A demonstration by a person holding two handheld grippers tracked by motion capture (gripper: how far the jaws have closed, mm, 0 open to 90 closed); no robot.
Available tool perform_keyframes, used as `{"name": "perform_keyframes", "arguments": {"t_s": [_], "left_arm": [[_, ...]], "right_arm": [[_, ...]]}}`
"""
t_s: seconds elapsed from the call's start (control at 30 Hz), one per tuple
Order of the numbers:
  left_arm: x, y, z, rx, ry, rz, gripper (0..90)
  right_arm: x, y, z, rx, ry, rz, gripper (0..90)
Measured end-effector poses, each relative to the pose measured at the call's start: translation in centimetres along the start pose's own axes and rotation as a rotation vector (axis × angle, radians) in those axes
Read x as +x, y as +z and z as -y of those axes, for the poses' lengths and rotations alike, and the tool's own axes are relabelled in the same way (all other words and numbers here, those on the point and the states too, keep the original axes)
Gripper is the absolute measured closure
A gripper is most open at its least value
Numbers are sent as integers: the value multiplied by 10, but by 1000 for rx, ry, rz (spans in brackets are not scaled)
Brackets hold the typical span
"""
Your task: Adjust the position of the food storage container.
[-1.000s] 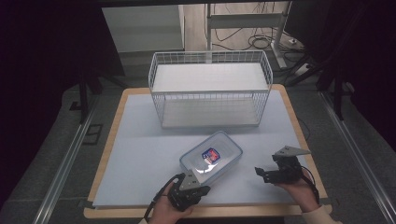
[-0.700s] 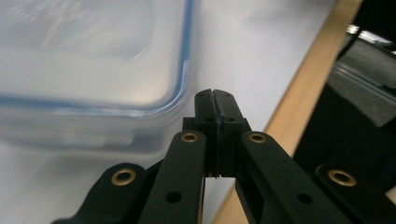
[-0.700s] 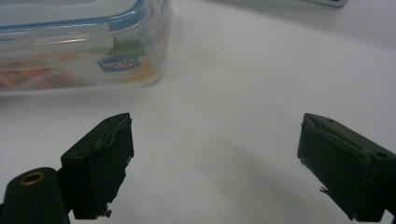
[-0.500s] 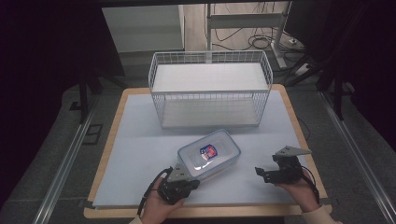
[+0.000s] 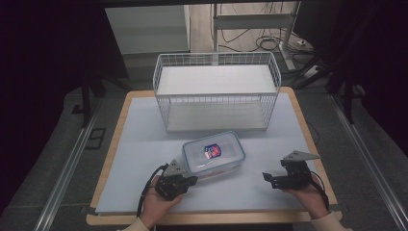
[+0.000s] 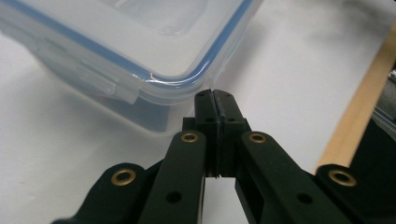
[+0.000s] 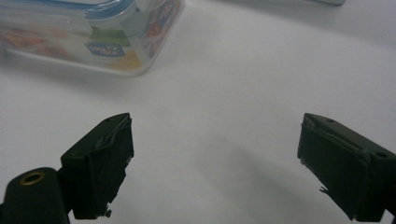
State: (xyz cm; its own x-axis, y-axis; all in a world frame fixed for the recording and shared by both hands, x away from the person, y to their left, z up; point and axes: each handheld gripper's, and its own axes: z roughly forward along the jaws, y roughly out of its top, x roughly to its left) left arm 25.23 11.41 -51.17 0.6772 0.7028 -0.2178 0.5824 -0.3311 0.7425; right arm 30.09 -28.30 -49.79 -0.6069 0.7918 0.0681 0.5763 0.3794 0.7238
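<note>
A: L gripper [image 6: 215, 105] is clamped fully shut, nothing between the jaws, tips right at the near corner of the lidded container [image 5: 213, 154]. Can't tell if they actually touch it.

B: And the R gripper [image 7: 215, 158]?

A: Jaws wide apart, empty, parked at about 3 o'clock of the box, well apart from it on the white mat [image 5: 144, 144].

B: So what goes wrong?

A: My guess: a closed tip shoving one corner spins the box instead of sliding it straight. It already sits skewed. The wire basket [image 5: 216, 91] is at 12 o'clock of it, near, so a skewed push could jam a corner against the wire.

B: Anything w/ the lid?

A: Side latch [image 6: 100, 86] is close to the tips; a poke there might pop it, imo.
</note>
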Motion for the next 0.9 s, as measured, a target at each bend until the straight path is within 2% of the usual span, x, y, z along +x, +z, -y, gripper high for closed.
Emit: {"name": "perform_keyframes", "arguments": {"t_s": [0.33, 0.5, 0.67, 0.9], "left_arm": [[25, 3, -5, 0, -63, -25, 898], [32, 4, -7, -4, -79, -37, 898], [38, 3, -7, -8, -97, -38, 897], [39, 3, -7, -13, -104, -35, 896]], "right_arm": [[1, 1, 0, 7, 2, 0, 108], [1, 1, 0, 5, -1, -2, 108], [1, 2, 0, 9, -2, -3, 108], [1, 2, 0, 12, -6, -3, 108]]}}
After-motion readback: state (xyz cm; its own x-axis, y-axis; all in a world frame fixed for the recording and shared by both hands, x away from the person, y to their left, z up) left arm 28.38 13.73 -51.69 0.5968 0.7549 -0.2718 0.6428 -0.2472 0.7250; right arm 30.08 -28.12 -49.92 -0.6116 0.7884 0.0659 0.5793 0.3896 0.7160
